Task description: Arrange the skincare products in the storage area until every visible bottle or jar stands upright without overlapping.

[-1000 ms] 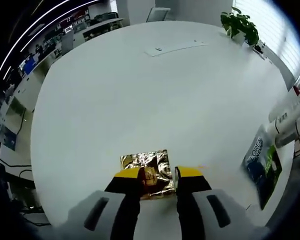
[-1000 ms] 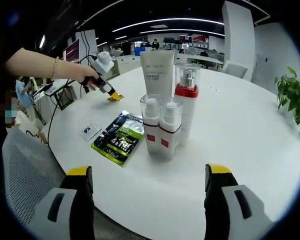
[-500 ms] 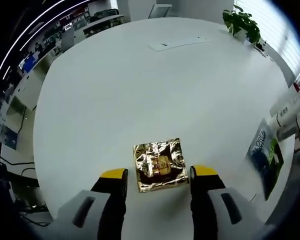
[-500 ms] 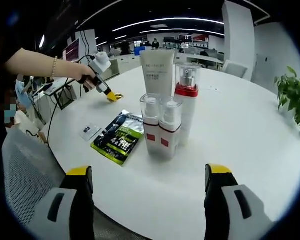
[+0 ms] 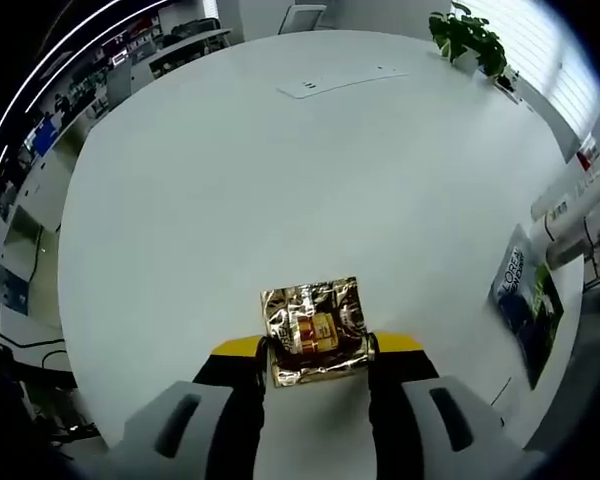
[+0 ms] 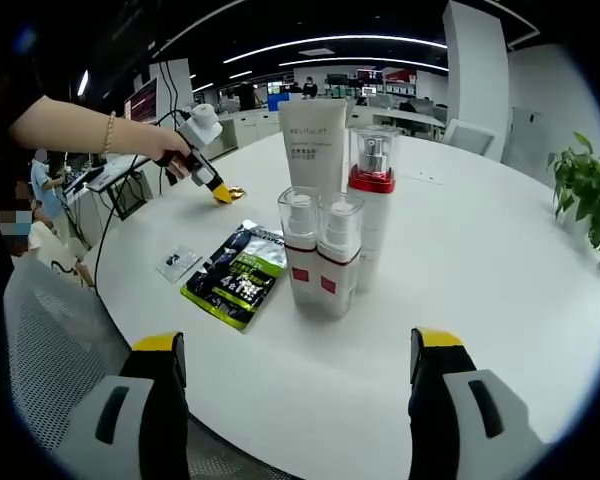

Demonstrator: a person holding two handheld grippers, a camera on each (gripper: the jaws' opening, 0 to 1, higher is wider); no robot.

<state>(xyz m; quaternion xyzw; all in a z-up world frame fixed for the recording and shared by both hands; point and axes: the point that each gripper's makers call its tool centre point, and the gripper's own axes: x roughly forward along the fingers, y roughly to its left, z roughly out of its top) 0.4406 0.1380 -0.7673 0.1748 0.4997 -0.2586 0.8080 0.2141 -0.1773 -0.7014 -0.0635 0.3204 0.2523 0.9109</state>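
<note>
A crumpled gold foil sachet [image 5: 313, 328] lies flat on the white round table [image 5: 280, 170]. My left gripper [image 5: 316, 346] has a yellow-tipped jaw pressed against each side of it. In the right gripper view that gripper [image 6: 225, 192] is held by a hand at the far left of the table. A white tube [image 6: 315, 140], a red-collared pump bottle [image 6: 373, 190] and two small clear-capped bottles [image 6: 318, 255] stand upright in a tight cluster. My right gripper [image 6: 298, 345] hovers wide open in front of them, holding nothing.
A dark green sachet [image 6: 238, 275] and a small card [image 6: 179, 263] lie flat left of the bottles. A potted plant [image 6: 585, 195] stands at the table's right edge. A flat panel [image 5: 340, 80] sits at the far side. An office chair's mesh [image 6: 50, 340] is at the lower left.
The left gripper's jaws opened wide half a second ago and have now closed in against the gold sachet's sides. The right gripper and the bottles have stayed put.
</note>
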